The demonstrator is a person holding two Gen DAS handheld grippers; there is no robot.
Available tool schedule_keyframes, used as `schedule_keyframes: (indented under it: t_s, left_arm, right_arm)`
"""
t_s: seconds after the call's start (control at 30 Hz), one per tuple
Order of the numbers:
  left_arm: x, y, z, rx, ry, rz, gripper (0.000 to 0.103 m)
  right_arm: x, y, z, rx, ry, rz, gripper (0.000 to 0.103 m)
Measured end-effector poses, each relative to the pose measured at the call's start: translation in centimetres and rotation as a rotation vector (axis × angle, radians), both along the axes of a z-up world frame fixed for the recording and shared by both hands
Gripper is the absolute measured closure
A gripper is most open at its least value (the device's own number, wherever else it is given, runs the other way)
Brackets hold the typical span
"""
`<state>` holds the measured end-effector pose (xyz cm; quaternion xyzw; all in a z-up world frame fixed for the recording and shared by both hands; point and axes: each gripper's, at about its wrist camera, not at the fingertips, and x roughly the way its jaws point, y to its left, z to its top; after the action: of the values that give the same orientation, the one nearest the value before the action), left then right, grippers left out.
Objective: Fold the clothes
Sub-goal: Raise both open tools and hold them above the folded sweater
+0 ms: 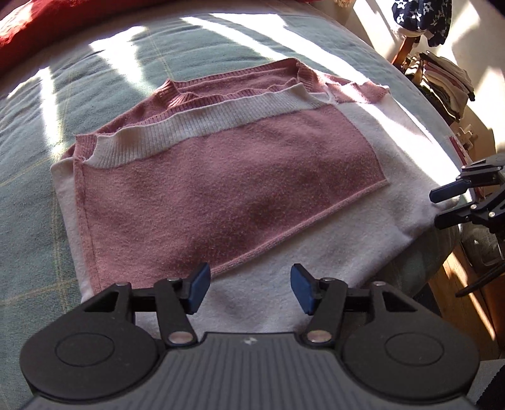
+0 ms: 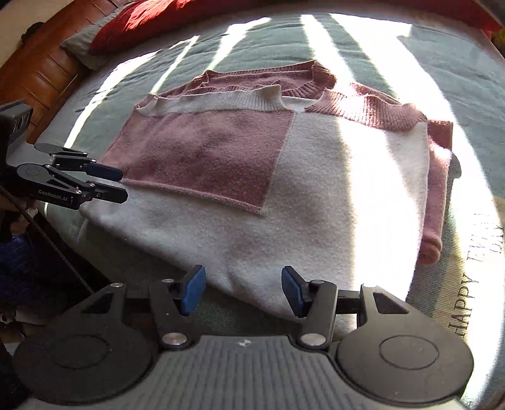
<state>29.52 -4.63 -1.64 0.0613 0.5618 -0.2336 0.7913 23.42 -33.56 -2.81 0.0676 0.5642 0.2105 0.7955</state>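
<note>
A pink and white colour-block sweater [image 1: 221, 189] lies flat on the grey-green bedspread [image 1: 38, 104], partly folded, with a pink panel laid over the white body. In the right wrist view the sweater [image 2: 315, 189] shows a pink sleeve doubled along its right side. My left gripper [image 1: 251, 288] is open just above the near white hem, with nothing between its fingers. My right gripper [image 2: 242, 288] is open too, over the hem's corner at the bed edge. Each gripper shows in the other's view: the right gripper [image 1: 435, 208] and the left gripper [image 2: 123, 185], both open beside the hem.
A red pillow [image 2: 157, 19] and a wooden headboard [image 2: 47, 72] lie at the far end of the bed. Past the bed edge are a stack of folded clothes [image 1: 448, 85], a dark floral cloth [image 1: 423, 19] and a wooden floor [image 1: 467, 284]. Printed lettering [image 2: 464, 299] marks the cover at right.
</note>
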Motion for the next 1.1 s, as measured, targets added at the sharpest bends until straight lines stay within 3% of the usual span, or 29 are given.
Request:
schedule_keyframes:
  t_s: [0.13,0.33,0.43,0.5,0.67,0.77,0.87,1.1]
  left_arm:
    - [-0.6,-0.2,-0.1,0.019,0.001,0.004,0.045]
    - [-1.5,-0.5,-0.5,0.058,0.011,-0.004,0.044]
    - [-2.0,0.1,-1.3,0.110,0.037,0.007,0.044]
    - [-1.8,0.6,-0.8,0.100,0.030,0.031,0.044]
    - [-0.7,0.5,-0.3,0.086,-0.028,0.052,0.043]
    - [-0.2,0.6,-1.4,0.103,-0.015,0.087,0.043]
    - [-0.1,1.0,-1.3,0.083,0.001,0.133,0.043]
    - [3.5,1.5,1.0,0.032,-0.119,0.203,0.041]
  right_arm:
    - [-1.3,-2.0,-1.5,-0.069,0.058,-0.012,0.045]
    - [-1.2,-2.3,-0.6,-0.055,0.012,-0.038,0.041]
    - [-1.1,-2.6,-1.5,-0.073,0.034,-0.043,0.041]
    - [-1.3,-3.1,-1.6,-0.060,0.050,-0.061,0.041]
    - [0.3,-3.4,0.6,-0.067,-0.071,-0.098,0.041]
    - [1.6,-3.4,-0.8,-0.145,-0.059,-0.112,0.041]
    - [1.6,-4.0,-1.4,-0.140,-0.036,-0.120,0.041]
    - [3.9,-3.1,1.6,-0.177,-0.176,-0.137,0.036]
